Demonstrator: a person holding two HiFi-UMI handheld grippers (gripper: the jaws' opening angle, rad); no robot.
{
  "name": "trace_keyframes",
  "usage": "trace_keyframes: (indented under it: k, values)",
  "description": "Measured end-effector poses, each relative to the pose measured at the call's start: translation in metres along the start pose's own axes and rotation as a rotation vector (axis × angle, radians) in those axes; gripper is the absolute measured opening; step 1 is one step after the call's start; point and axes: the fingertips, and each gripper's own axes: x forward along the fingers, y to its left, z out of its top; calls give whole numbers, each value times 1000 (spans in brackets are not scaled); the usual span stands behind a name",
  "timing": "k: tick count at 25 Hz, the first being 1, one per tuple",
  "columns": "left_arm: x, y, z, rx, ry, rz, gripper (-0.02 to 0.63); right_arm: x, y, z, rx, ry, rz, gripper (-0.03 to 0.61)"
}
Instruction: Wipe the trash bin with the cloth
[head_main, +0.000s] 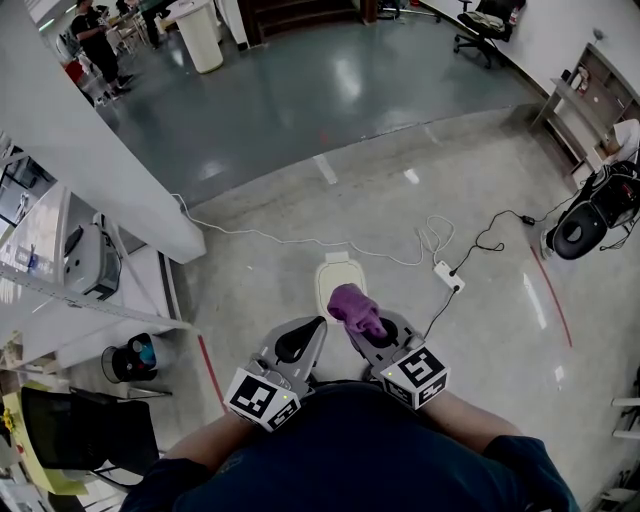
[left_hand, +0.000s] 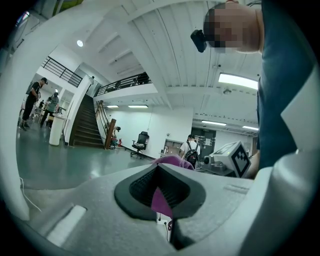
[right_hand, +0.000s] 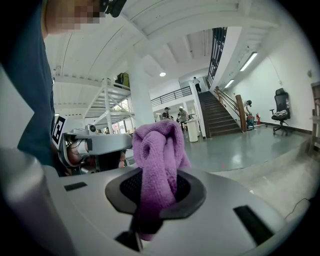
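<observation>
A small white trash bin (head_main: 338, 279) with a lid stands on the floor just ahead of both grippers. My right gripper (head_main: 368, 330) is shut on a bunched purple cloth (head_main: 355, 308); in the right gripper view the cloth (right_hand: 159, 160) sticks up out of the jaws of the right gripper (right_hand: 156, 194). My left gripper (head_main: 311, 327) is held beside it at the left. Its jaws stand together with nothing held. In the left gripper view the left gripper (left_hand: 159, 189) shows only a sliver of the purple cloth (left_hand: 172, 161) beyond the pads. Both grippers are close to the person's body.
A white power strip (head_main: 449, 275) with black and white cables lies right of the bin. A black chair base (head_main: 579, 233) sits at far right. A white column (head_main: 90, 150) and shelving stand at left, with a dark round bin (head_main: 133, 358). A larger white bin (head_main: 200, 35) stands far off.
</observation>
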Motion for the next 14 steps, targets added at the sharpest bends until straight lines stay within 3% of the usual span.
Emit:
trace_keyframes:
  k: [14]
  values:
    - [-2,-8,0,-14,-3,-6,-2,-4,3,-6,-4,13,-1,67]
